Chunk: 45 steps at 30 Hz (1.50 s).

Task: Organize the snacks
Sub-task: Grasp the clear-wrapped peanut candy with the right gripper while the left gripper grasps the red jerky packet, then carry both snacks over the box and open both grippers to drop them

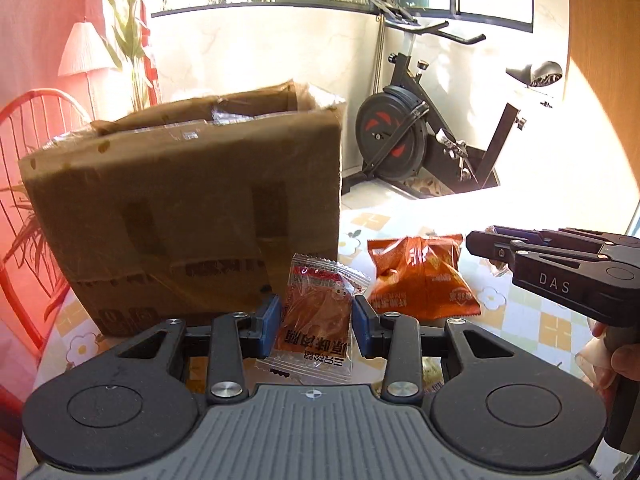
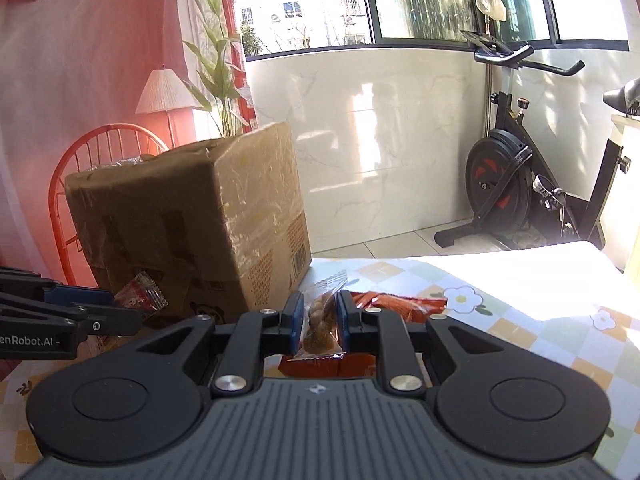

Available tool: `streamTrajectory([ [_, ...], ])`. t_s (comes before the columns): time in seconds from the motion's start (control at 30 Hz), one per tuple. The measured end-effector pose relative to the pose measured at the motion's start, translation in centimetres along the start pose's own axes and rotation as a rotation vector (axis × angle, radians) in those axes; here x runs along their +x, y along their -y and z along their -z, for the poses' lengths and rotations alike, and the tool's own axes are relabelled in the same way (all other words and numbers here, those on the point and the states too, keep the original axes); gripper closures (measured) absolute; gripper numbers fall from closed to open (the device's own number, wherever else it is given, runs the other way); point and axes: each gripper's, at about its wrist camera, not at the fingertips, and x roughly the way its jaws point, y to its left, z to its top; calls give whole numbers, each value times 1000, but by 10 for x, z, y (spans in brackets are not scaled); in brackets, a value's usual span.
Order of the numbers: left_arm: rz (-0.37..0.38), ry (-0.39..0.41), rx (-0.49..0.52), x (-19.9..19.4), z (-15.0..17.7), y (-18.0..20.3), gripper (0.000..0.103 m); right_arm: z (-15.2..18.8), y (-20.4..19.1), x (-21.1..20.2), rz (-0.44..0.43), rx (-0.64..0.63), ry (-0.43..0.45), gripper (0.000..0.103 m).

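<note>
Left wrist view: the left gripper (image 1: 316, 322) clamps a clear meat-snack packet (image 1: 320, 316) above the table (image 1: 540, 320), just before the cardboard box (image 1: 180, 216); an orange snack bag (image 1: 422, 276) lies beside it. Right wrist view: the right gripper (image 2: 319, 322) pinches a clear nut packet (image 2: 320, 320) over orange packets (image 2: 400, 304).

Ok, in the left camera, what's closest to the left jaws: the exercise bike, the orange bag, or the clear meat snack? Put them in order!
1. Clear meat snack packet, right between the left gripper's jaws.
2. Orange snack bag, just beyond, to the right on the table.
3. Exercise bike, far back by the window.
</note>
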Motion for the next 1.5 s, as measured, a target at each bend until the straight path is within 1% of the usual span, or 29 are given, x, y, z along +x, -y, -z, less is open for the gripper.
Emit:
streamTrajectory([
  [0.13, -26, 102, -2, -19, -39, -22, 62, -55, -12, 13, -51, -27, 94, 84],
  [0.27, -60, 168, 2, -25, -82, -48, 62, -96, -34, 38, -106, -75, 151, 84],
  [0.33, -81, 173, 20, -19, -100, -58, 62, -110, -48, 57, -130, -89, 156, 84],
  [0.43, -115, 145, 40, 6, -124, -77, 62, -119, -64, 83, -142, -97, 133, 84],
  [0.57, -130, 102, 6, 31, -136, -103, 62, -122, -81, 112, -158, -104, 92, 84],
  [0.63, -140, 87, -4, 41, -138, -110, 61, -121, -84, 122, -153, -106, 70, 83],
  [0.7, -127, 64, -12, 49, -135, -115, 59, -120, -84, 129, -158, -92, 43, 82],
  [0.73, -119, 59, -19, 53, -134, -118, 54, -120, -84, 130, -162, -92, 33, 77],
  [0.77, -112, 53, -24, 53, -132, -118, 51, -120, -84, 130, -165, -99, 34, 70],
  [0.8, -106, 48, -29, 52, -127, -119, 46, -119, -83, 126, -166, -109, 41, 68],
  [0.83, -105, 46, -33, 51, -125, -119, 45, -119, -82, 123, -166, -112, 47, 68],
  [1.0, -83, 42, -87, 32, -114, -126, 43, -114, -71, 101, -181, -84, 54, 66],
  [1.07, -78, 47, -83, 20, -111, -128, 41, -111, -65, 89, -187, -69, 57, 63],
  [1.13, -73, 44, -78, 7, -106, -129, 41, -105, -57, 73, -189, -47, 64, 62],
  [1.2, -75, 29, -65, -3, -99, -129, 40, -98, -50, 61, -194, -23, 61, 60],
  [1.23, -83, 8, -59, -7, -94, -130, 40, -93, -47, 57, -192, -11, 57, 59],
  [1.3, -82, -31, -87, -12, -86, -138, 40, -82, -41, 49, -183, 9, 41, 58],
  [1.37, -73, -55, -110, -16, -78, -144, 41, -69, -35, 45, -176, 30, 4, 58],
  [1.5, -92, -89, -74, -19, -64, -145, 40, -37, -20, 36, -117, 119, -73, 57],
])
